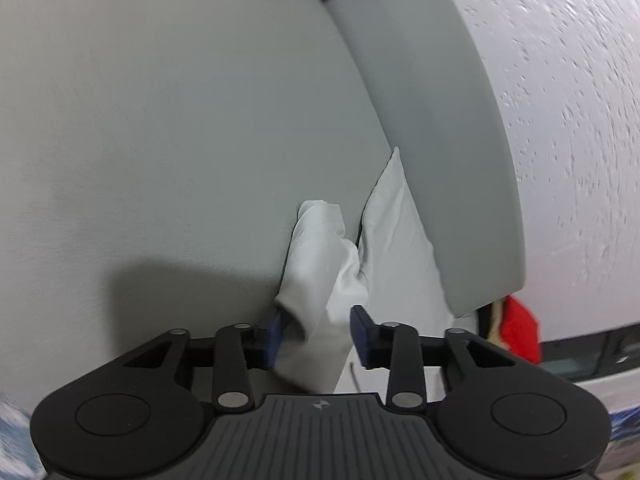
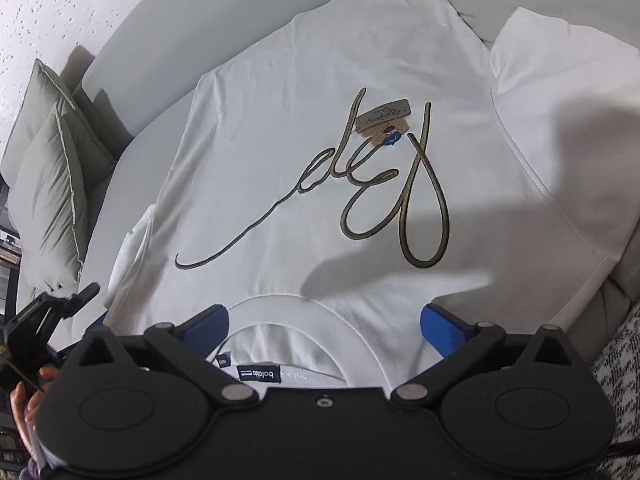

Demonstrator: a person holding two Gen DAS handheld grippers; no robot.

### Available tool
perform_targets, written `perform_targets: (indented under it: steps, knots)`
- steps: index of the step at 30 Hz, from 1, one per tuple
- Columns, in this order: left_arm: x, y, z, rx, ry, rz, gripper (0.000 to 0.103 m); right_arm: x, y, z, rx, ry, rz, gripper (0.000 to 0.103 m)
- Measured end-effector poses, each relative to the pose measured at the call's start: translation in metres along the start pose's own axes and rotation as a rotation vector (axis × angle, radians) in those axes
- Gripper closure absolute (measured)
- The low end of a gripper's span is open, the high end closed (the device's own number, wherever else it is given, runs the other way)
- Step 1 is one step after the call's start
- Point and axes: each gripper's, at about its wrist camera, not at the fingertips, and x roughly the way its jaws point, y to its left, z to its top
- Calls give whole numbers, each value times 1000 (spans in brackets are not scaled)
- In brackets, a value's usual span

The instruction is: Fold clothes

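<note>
A white T-shirt point(image 2: 304, 128) with gold script and a hang tag point(image 2: 382, 116) lies spread on a grey sofa seat point(image 2: 168, 80). My right gripper point(image 2: 324, 324) is open, its blue fingers either side of the collar point(image 2: 316, 312). One sleeve point(image 2: 560, 128) lies to the right. In the left wrist view, my left gripper point(image 1: 318, 328) has its jaws apart around a bunched white fold of the shirt point(image 1: 316, 272); whether the pads press it I cannot tell.
Grey cushions point(image 2: 52, 184) stand at the sofa's left end. A sofa backrest point(image 1: 440, 140) and a speckled white wall point(image 1: 568, 100) lie beyond the shirt. A red item point(image 1: 520, 332) sits beside the sofa edge. The left hand and its gripper point(image 2: 40, 320) show at lower left.
</note>
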Motion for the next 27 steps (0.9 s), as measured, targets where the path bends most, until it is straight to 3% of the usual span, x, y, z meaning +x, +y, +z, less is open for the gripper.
perform_targets:
  steps: [6, 9, 13, 16, 18, 19, 20, 22, 25, 27]
  knots:
    - [28, 9, 18, -103, 60, -73, 87, 0, -1, 0, 7, -2, 8, 0]
    - [24, 1, 22, -62, -14, -4, 103, -1, 0, 0, 0, -3, 6, 0]
    - [0, -31, 16, 149, -213, 173, 103, -2, -1, 0, -11, -2, 11, 0]
    - [-10, -64, -9, 414, -351, 332, 103, -3, -2, 1, -13, -1, 13, 0]
    - [2, -80, -32, 614, -391, 460, 101, -3, -3, 1, -18, 0, 15, 0]
    - [11, -81, -36, 658, -361, 497, 96, -3, -4, 1, -21, 1, 17, 0]
    - [11, -71, -34, 647, -315, 503, 93, -4, -5, 1, -22, 1, 20, 0]
    - [1, -46, -19, 518, -269, 447, 93, -5, -7, 1, -19, 2, 30, 0]
    - [-12, -18, -3, 276, -237, 290, 77, -7, -11, 2, -7, 1, 52, 0]
    - [-18, -1, 7, 129, -210, 196, 77, -7, -14, 2, 8, -1, 67, 0]
